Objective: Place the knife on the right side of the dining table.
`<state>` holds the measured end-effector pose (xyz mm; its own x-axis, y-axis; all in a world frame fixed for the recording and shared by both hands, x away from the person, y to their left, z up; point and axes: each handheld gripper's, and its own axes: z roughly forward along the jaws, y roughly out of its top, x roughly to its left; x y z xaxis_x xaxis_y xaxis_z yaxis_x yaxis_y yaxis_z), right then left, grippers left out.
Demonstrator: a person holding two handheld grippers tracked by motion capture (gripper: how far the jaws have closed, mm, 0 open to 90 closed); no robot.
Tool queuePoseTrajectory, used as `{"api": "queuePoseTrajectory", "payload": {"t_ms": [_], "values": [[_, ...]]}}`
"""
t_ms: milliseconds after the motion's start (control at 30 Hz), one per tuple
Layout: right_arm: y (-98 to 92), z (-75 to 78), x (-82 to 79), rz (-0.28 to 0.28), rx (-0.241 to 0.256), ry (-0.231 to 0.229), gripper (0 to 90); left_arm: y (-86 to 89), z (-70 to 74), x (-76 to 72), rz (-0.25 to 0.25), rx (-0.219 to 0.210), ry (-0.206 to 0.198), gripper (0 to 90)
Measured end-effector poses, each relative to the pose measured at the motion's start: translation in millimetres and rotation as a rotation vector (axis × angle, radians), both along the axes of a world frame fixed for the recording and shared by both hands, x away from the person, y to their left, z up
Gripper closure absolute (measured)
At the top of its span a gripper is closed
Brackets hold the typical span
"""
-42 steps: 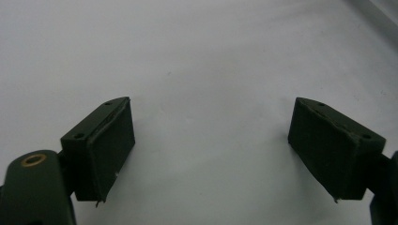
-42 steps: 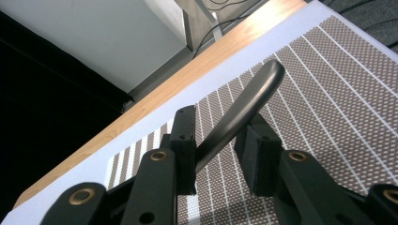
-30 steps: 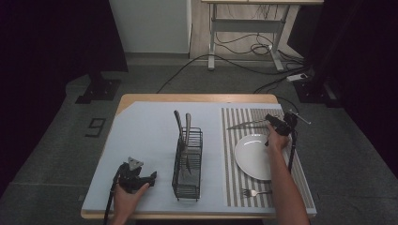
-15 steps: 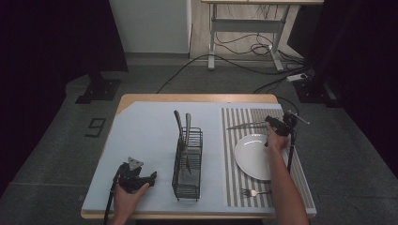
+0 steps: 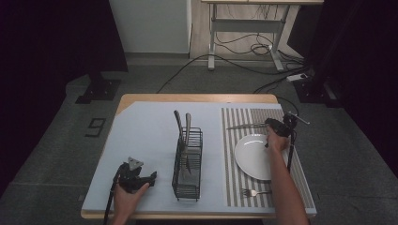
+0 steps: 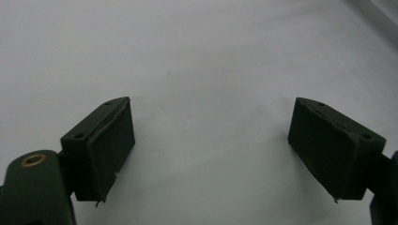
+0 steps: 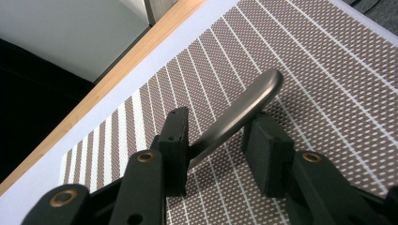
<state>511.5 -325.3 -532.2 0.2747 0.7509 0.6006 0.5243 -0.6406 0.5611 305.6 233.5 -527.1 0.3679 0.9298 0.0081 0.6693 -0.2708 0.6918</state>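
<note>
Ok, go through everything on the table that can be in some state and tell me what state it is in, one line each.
Left gripper: open, holding nothing, low over the bare table.
Right gripper: jaws around a metal utensil handle; full clamping unclear.
Wire caddy: upright, two utensils standing in it.
Plate: empty, on the striped placemat.
Fork: lying flat on the placemat, near the front edge.

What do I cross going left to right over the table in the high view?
left gripper → wire cutlery basket → fork → white plate → right gripper, holding a piece of cutlery above the striped placemat.
</note>
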Motion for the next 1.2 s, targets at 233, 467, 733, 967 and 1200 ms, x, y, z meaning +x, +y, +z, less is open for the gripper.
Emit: {"api": "queuePoseTrajectory", "payload": {"t_ms": [233, 467, 733, 967, 1200], "values": [[-0.3, 2.5, -1.3, 0.000, 0.005, 0.014, 54.3, 0.0, 0.1, 0.0, -0.001, 0.000, 0.001, 14.4], [-2.5, 9.8, -6.5, -0.011, -0.008, 0.021, 51.2, 0.0, 0.1, -0.1, 0.000, 0.000, 0.001, 14.4], [-4.2, 30.9, -13.7, 0.044, -0.058, -0.047, 49.7, 0.0, 0.0, 0.0, 0.000, 0.000, 0.000, 14.4], [8.7, 42.9, -3.8, 0.125, -0.134, -0.040, 49.3, 0.0, 0.2, 0.2, 0.000, 0.000, 0.002, 14.4], [21.1, 29.2, 20.0, 0.186, -0.172, 0.020, 48.3, 0.1, 0.1, 0.2, -0.001, -0.001, 0.002, 14.3]]}}
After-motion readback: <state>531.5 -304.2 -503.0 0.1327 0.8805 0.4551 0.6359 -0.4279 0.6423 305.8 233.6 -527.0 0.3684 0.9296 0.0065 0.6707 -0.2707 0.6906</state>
